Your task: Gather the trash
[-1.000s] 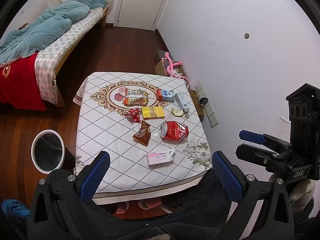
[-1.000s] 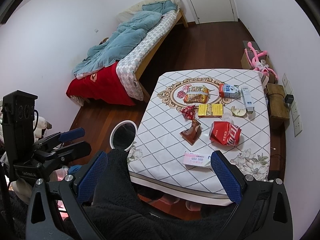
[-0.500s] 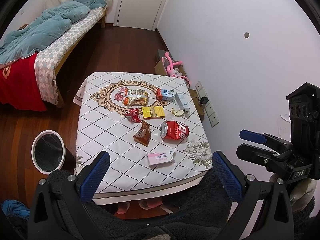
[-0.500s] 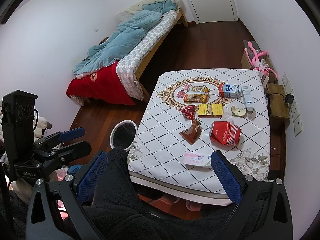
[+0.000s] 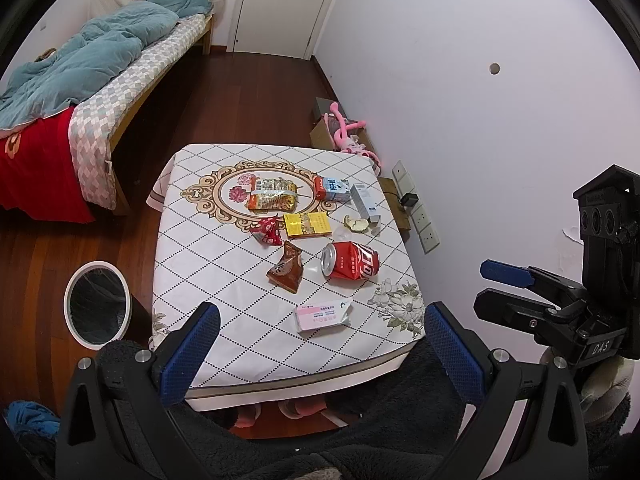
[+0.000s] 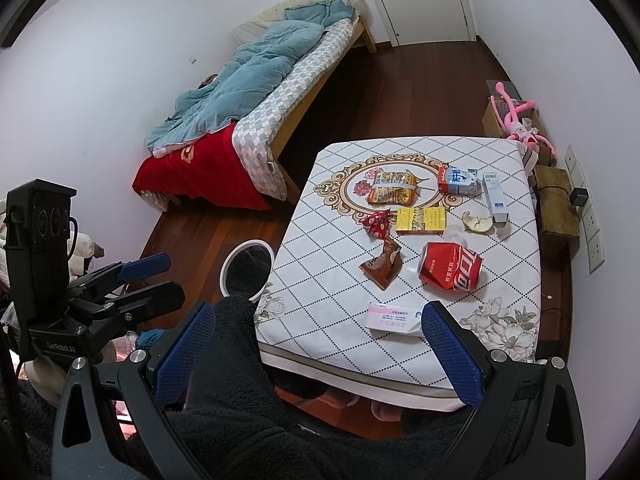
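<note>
Trash lies on a small table [image 5: 208, 264] with a white patterned cloth: a dented red can [image 5: 351, 266] [image 6: 450, 267], a brown wrapper [image 5: 286, 268] [image 6: 382, 264], a red wrapper [image 5: 267, 231], a pink-white packet [image 5: 322, 316] [image 6: 394, 318] near the front edge, a yellow box [image 5: 307, 225], a snack bag [image 5: 272, 196], a milk carton [image 5: 331, 189] and a fruit peel [image 5: 357, 224]. A white bin with a black liner [image 5: 97, 305] [image 6: 247, 270] stands left of the table. My left gripper [image 5: 320, 356] and right gripper [image 6: 316, 358] are open and empty, above the table's near edge.
A bed [image 5: 80, 80] with a blue duvet stands far left. A white tube box [image 5: 366, 202] lies by the carton. A pink toy [image 5: 346, 136] and a cardboard box sit by the right wall. A door [image 5: 280, 4] is at the back. Dark fleece clothing fills the foreground.
</note>
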Motion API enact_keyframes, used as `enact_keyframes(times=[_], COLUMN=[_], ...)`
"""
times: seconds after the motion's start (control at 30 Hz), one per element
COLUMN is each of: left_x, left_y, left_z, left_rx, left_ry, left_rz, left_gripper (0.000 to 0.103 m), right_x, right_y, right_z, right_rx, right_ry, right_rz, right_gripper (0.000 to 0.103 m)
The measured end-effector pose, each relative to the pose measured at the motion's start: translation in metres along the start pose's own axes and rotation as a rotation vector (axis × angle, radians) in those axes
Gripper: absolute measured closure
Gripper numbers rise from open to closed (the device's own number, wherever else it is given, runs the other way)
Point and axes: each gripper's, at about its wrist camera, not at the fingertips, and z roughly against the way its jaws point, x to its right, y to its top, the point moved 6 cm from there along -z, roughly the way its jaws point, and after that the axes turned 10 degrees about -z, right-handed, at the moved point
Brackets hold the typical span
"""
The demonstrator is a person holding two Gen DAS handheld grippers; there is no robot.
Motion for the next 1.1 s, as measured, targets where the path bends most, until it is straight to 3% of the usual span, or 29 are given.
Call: enact_keyframes(times=[0.5,0.6,0.67,0.73,0.87,1.1], left_x=[-0.006,-0.015,-0.030,-0.050,-0.090,-0.116], left_y=[0.002,0.003,0.002,0.000,-0.020,-0.054], left_z=[-0.004,-0.014,-0.035,-0.062,-0.143,-0.247], left_rx=[-0.014,-0.014,-0.019,-0.029,-0.125,-0.292], left_ry=[0.012,0.086,0.221,0.336,0.450,0.483], left_rz=[-0.003,-0.003,-0.017,-0.026,-0.013,0.005], left_gripper=[0.000,0.000,0.000,0.000,0.000,0.000], right_x=[0.002,0.002,0.006,0.015,0.051,0.124], right_y=[-0.006,-0.005,-0.001,0.002,0.011,0.020], right_z=[-0.003,-0.004,-0.007,-0.020,-0.080,-0.218], right_rx=[-0.008,-0.007,-0.007,-0.017,-0.070,-0.321], right_ry=[0.011,0.005,-0.019,-0.072,-0.305,-0.595], right_rz=[0.002,-0.006,-0.016,-0.006,0.096,0.345], right_gripper=[0.000,0.000,0.000,0.000,0.000,0.000])
